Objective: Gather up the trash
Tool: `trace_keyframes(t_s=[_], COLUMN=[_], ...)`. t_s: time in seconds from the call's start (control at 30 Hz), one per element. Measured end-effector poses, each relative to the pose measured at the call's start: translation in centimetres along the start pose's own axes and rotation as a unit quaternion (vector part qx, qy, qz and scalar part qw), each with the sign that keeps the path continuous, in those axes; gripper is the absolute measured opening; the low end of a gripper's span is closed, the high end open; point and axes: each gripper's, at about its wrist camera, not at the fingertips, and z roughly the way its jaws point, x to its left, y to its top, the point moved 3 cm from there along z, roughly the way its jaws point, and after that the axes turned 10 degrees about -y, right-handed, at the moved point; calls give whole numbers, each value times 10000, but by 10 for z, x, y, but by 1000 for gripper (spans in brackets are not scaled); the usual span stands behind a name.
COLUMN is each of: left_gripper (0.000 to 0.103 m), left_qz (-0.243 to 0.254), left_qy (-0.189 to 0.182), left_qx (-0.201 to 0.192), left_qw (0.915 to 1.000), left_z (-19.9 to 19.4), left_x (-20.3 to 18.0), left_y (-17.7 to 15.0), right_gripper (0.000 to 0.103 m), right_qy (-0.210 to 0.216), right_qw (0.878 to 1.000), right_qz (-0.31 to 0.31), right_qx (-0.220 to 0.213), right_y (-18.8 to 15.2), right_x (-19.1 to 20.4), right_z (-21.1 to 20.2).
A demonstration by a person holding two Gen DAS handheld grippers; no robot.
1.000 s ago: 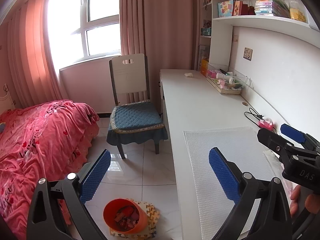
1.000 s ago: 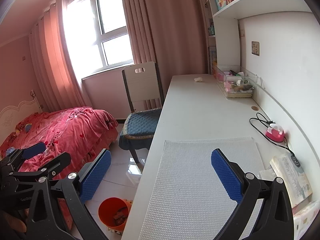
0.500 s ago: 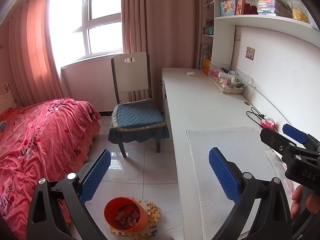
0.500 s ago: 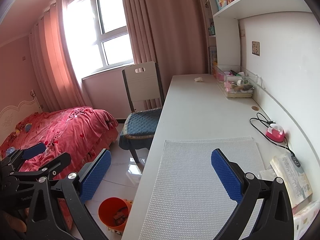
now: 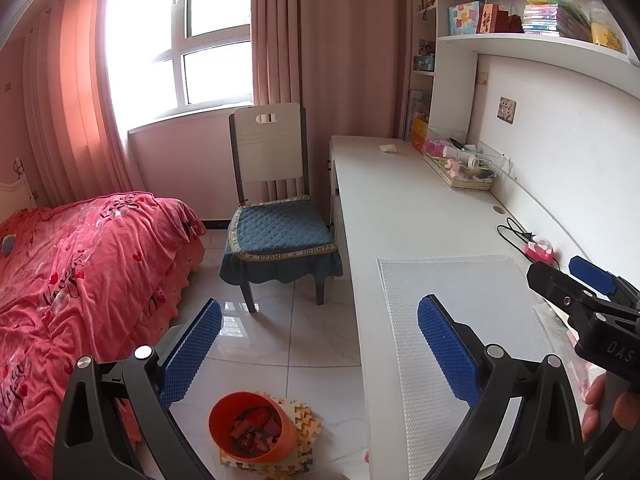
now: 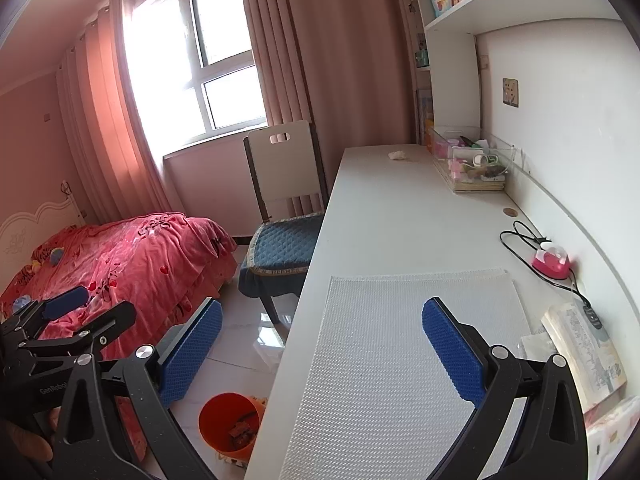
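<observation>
Nearest, the left tongs [image 5: 318, 344] stand wide with nothing between their blue pads, hanging above the floor at the near left edge of the white surface [image 5: 404, 216]. The right tongs [image 6: 322, 346] are wide as well, empty, above a textured mat [image 6: 404, 344] on that surface. Below on the floor, an orange bin [image 5: 253, 426] holding scraps sits on foam puzzle tiles [image 5: 298, 436]. Farther off, a chair with a blue cushion [image 5: 278, 228] stands left of the surface. At the far end lies a small crumpled white scrap [image 6: 397, 155], just left of a clear tray [image 6: 470, 160] of odds and ends.
</observation>
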Motion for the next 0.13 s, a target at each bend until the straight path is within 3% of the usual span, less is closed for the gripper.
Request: trace_keyframes(t_s=[0.13], left_gripper=[97], left_qz=[-46], left_qy=[30], left_qx=[55], left_qw=[10000], left_z=[2], left_x=[3], left_y=[0], right_gripper=[98], right_qy=[8], right_qw=[10000], right_qz=[-6], right_qx=[5], right_y=[0], right_x=[-1], right_z=[1])
